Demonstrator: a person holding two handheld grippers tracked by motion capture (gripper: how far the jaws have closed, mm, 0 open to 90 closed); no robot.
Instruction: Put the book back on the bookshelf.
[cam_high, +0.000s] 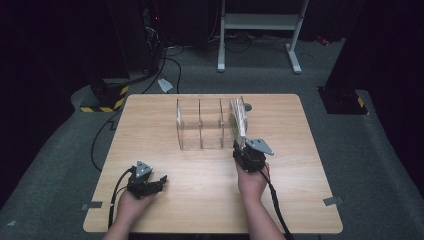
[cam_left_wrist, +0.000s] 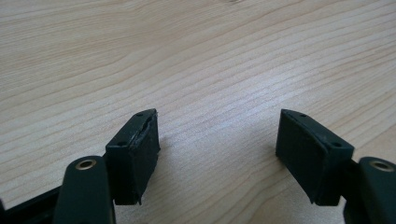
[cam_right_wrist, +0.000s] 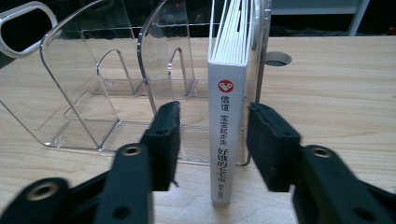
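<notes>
A white book (cam_right_wrist: 227, 121) with a red heart on its spine stands upright in the right-hand slot of a clear acrylic rack (cam_right_wrist: 98, 93); in the high view the book (cam_high: 238, 120) sits at the right end of the rack (cam_high: 200, 125). My right gripper (cam_right_wrist: 212, 140) is open, its jaws on either side of the spine with gaps on both sides. It shows at the rack's near right corner as the right gripper (cam_high: 245, 150). My left gripper (cam_high: 159, 181) rests low at the table's near left, open over bare wood, as the left gripper (cam_left_wrist: 217, 144) view confirms.
The wooden table (cam_high: 150, 130) carries the rack near its middle back. A round cable hole (cam_right_wrist: 276, 59) lies behind the book. Beyond the table are a white frame stand (cam_high: 260, 30) and dark equipment with cables on the grey floor.
</notes>
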